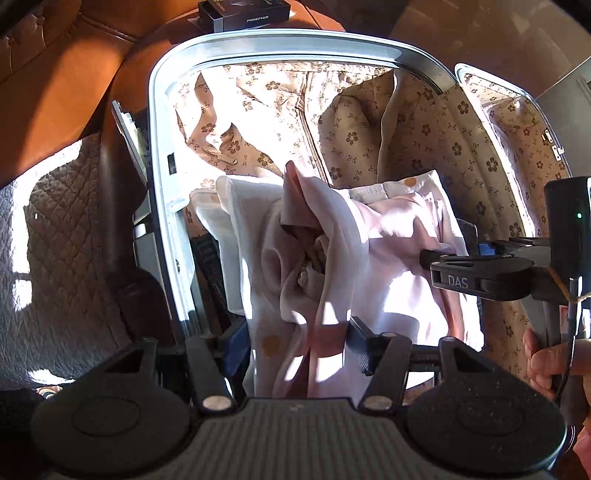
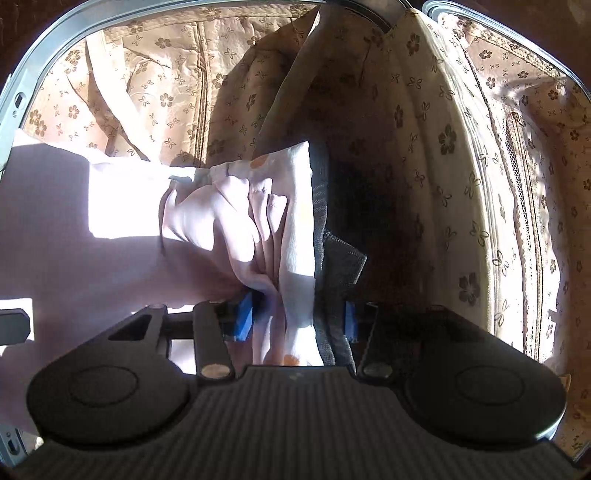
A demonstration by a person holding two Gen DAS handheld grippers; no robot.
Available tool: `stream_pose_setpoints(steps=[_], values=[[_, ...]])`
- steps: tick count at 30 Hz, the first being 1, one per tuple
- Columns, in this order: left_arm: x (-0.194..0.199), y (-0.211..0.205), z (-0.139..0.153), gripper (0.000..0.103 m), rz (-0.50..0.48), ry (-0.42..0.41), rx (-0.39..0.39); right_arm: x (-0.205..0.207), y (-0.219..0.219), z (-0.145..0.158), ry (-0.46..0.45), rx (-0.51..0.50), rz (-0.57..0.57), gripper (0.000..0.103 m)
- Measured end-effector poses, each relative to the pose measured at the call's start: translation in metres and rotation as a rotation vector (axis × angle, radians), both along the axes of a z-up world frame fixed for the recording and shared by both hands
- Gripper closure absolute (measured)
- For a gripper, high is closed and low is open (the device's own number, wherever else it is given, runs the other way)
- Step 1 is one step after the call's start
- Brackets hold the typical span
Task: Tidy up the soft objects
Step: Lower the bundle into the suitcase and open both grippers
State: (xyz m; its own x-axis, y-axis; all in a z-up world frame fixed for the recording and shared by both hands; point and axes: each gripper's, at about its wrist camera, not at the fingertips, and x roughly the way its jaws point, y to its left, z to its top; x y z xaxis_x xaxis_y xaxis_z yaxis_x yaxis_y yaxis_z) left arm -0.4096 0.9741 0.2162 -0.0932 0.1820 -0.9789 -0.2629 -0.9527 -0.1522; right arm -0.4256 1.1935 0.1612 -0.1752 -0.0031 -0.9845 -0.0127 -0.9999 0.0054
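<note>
Pale pink garment bunched in the open suitcase, lying between the blue pads of the left gripper; jaws half wide, cloth passing through the gap, pads not seen pressing. Same garment, with a white layer and a grey fabric beside it, standing between the pads of the right gripper; also half wide, no clear squeeze. Right gripper at the garment's right edge in the left wrist view, a hand on its handle. Free room behind the clothes, over the floral lining, up to the silver rim. Outside: brown leather seat, quilted mat, black box above. Strong sun patches.
</note>
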Motion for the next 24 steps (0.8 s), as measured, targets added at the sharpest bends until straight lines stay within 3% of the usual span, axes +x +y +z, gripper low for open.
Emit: stream_pose_setpoints(steps=[2, 5, 8, 10, 12, 15, 17, 19, 20, 21, 23, 24], values=[[0.003, 0.001, 0.018, 0.041, -0.037, 0.043, 0.004, 0.001, 0.006, 0.000, 0.003, -0.015, -0.019, 0.045], [0.004, 0.009, 0.045, 0.040, -0.100, 0.115, 0.085, 0.003, 0.010, -0.001, 0.013, -0.036, -0.028, 0.045], [0.005, 0.023, 0.053, 0.038, -0.165, 0.165, 0.157, 0.002, 0.015, -0.004, 0.015, -0.075, -0.046, 0.046], [0.001, 0.034, 0.043, 0.038, -0.190, 0.138, 0.195, 0.003, 0.020, -0.004, 0.019, -0.108, -0.050, 0.052], [-0.003, 0.041, 0.026, 0.038, -0.195, 0.087, 0.218, 0.004, 0.022, -0.004, 0.025, -0.121, -0.048, 0.064], [-0.008, 0.040, -0.007, 0.041, -0.167, 0.010, 0.134, 0.006, 0.019, 0.001, 0.042, -0.110, -0.040, 0.075], [-0.007, 0.030, -0.028, 0.043, -0.130, -0.015, 0.063, 0.008, 0.015, 0.004, 0.052, -0.096, -0.033, 0.077], [-0.006, 0.018, -0.049, 0.054, -0.105, -0.039, 0.010, 0.008, 0.013, 0.004, 0.040, -0.092, -0.037, 0.076], [-0.006, 0.014, -0.057, 0.060, -0.103, -0.041, -0.006, 0.006, 0.015, 0.001, 0.024, -0.098, -0.048, 0.069], [-0.004, 0.013, -0.060, 0.066, -0.113, -0.024, -0.024, 0.003, 0.018, -0.002, 0.008, -0.102, -0.061, 0.055], [-0.001, 0.014, -0.060, 0.065, -0.124, -0.005, -0.036, 0.000, 0.022, -0.007, -0.013, -0.094, -0.083, 0.035], [0.000, 0.014, -0.060, 0.063, -0.122, 0.000, -0.039, -0.001, 0.025, -0.008, -0.013, -0.097, -0.090, 0.033]])
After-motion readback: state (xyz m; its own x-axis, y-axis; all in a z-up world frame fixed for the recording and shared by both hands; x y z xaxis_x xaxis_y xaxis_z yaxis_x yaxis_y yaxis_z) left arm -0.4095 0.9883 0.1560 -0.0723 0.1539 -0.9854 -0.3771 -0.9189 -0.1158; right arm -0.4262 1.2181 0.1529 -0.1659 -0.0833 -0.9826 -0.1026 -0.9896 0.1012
